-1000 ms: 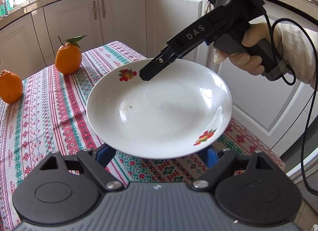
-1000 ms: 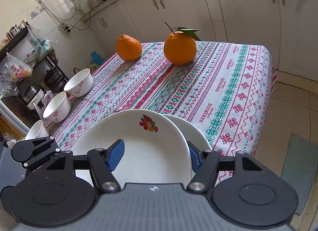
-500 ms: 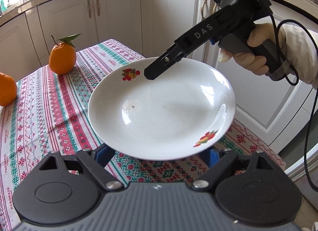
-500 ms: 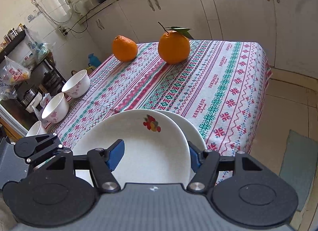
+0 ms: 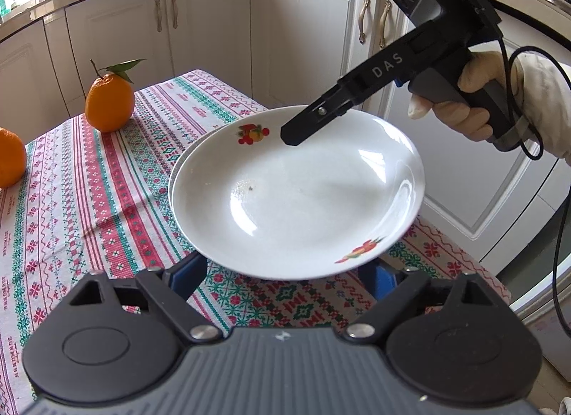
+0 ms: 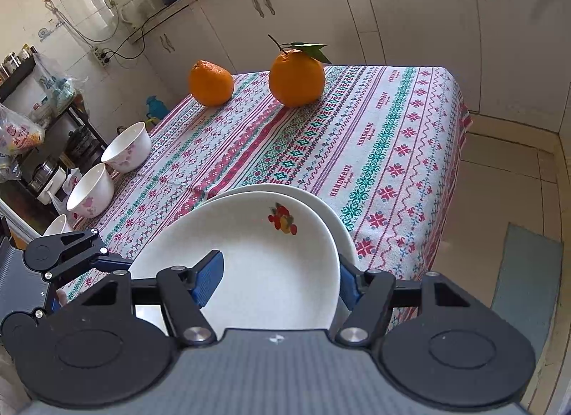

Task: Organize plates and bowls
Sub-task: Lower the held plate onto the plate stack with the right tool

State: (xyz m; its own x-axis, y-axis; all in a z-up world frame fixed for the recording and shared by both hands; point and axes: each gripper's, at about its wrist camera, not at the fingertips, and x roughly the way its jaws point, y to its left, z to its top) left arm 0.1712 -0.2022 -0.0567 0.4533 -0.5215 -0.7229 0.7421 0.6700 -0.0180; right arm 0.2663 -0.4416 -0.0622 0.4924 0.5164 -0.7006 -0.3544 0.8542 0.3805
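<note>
A white plate with fruit prints (image 5: 296,197) is held above the table corner; it also shows in the right wrist view (image 6: 264,265). A second white plate (image 6: 321,200) lies under it on the tablecloth, only its rim showing. My right gripper (image 6: 280,277) is shut on the upper plate's edge, one blue pad above and one below; it shows in the left wrist view (image 5: 303,129). My left gripper (image 5: 285,275) is open, its blue pads just under the plate's near rim. Three white bowls with pink flowers (image 6: 126,147) stand along the table's left edge.
Two oranges (image 6: 296,75), one with a leafy stem, sit at the table's far end on the striped tablecloth (image 6: 385,122). White cabinets (image 5: 214,22) surround the table. The table edge drops to a tiled floor with a mat (image 6: 524,279) on the right.
The upper plate has moved with my right gripper over the lower plate and come lower. The left gripper stays open under its near rim.
</note>
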